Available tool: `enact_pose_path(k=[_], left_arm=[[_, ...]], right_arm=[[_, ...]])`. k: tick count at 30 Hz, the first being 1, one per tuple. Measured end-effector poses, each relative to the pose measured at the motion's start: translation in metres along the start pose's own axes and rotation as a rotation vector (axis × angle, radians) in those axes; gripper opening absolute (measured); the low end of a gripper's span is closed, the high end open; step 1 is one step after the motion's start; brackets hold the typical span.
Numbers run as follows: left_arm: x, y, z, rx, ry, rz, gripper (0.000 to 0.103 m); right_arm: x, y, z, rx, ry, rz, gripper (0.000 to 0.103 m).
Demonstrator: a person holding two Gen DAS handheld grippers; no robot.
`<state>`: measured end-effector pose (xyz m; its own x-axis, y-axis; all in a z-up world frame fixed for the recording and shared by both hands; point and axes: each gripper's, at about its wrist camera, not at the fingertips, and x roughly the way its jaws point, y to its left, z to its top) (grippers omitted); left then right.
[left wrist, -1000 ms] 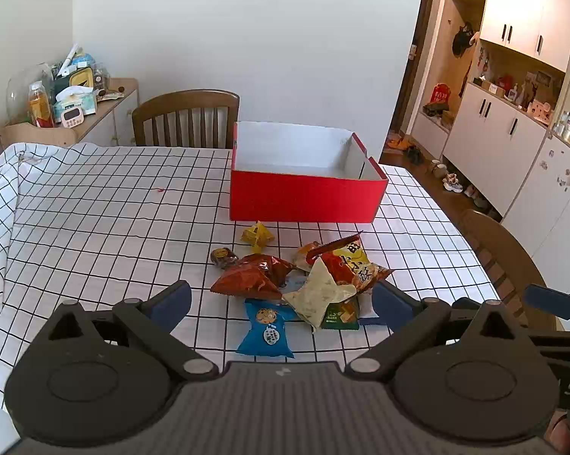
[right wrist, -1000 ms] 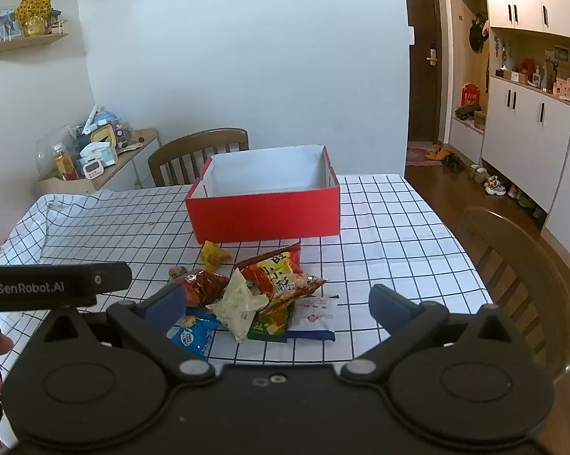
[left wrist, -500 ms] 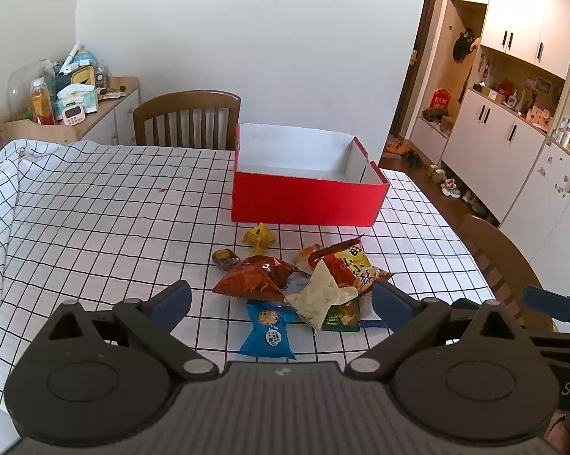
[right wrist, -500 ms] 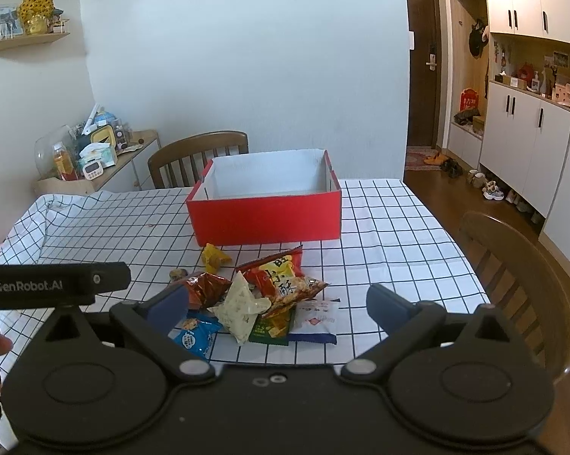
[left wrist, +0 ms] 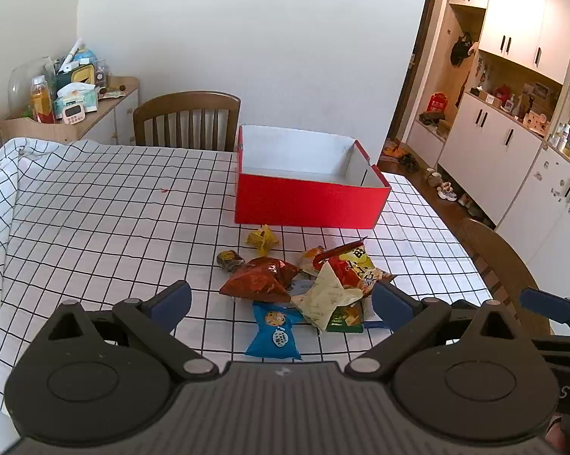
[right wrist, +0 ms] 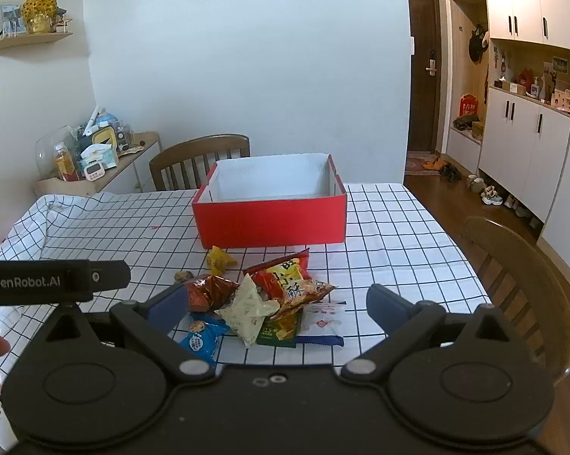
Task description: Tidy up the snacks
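A pile of snack packets lies on the checked tablecloth: a blue cookie packet (left wrist: 275, 331), a red-brown bag (left wrist: 262, 278), a cream packet (left wrist: 325, 297), a red-yellow bag (left wrist: 355, 265), a small yellow packet (left wrist: 261, 239) and a small dark sweet (left wrist: 230, 259). An open red box (left wrist: 307, 201) with a white inside stands behind them. My left gripper (left wrist: 281, 303) is open, above the near side of the pile. My right gripper (right wrist: 275, 305) is open, also near the pile (right wrist: 254, 303); the red box (right wrist: 270, 222) lies beyond.
A wooden chair (left wrist: 188, 119) stands at the far side of the table, another chair (right wrist: 512, 265) at the right. A side cabinet (left wrist: 72, 113) with clutter is at the back left. White cupboards (left wrist: 512, 113) line the right wall.
Both grippers have shifted slightly; the view of the pile and the box has barely changed. Both stay open and empty.
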<state>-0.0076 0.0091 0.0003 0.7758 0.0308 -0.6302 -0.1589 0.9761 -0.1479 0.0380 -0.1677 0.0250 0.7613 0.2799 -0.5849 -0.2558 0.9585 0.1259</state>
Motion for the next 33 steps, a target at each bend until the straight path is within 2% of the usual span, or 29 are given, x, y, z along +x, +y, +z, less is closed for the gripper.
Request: enact_pose_path(k=[12, 18, 22, 27, 33], left_arm=[[0.025, -0.004, 0.005, -0.025, 0.042, -0.006, 0.102], [0.057, 0.000, 0.008, -0.046, 0.095, 0.037, 0.102], [0.082, 0.004, 0.009, -0.043, 0.141, 0.054, 0.102], [0.117, 0.012, 0.016, 0.000, 0.185, 0.033, 0.102], [0.162, 0.024, 0.022, 0.005, 0.266, 0.016, 0.101]], right_arm=[[0.022, -0.008, 0.006, -0.031, 0.026, 0.049, 0.100], [0.052, -0.018, 0.011, -0.083, 0.059, 0.093, 0.094], [0.081, -0.025, 0.013, -0.104, 0.116, 0.151, 0.085], [0.112, -0.023, 0.013, -0.163, 0.169, 0.216, 0.080], [0.147, -0.014, 0.013, -0.213, 0.240, 0.288, 0.075]])
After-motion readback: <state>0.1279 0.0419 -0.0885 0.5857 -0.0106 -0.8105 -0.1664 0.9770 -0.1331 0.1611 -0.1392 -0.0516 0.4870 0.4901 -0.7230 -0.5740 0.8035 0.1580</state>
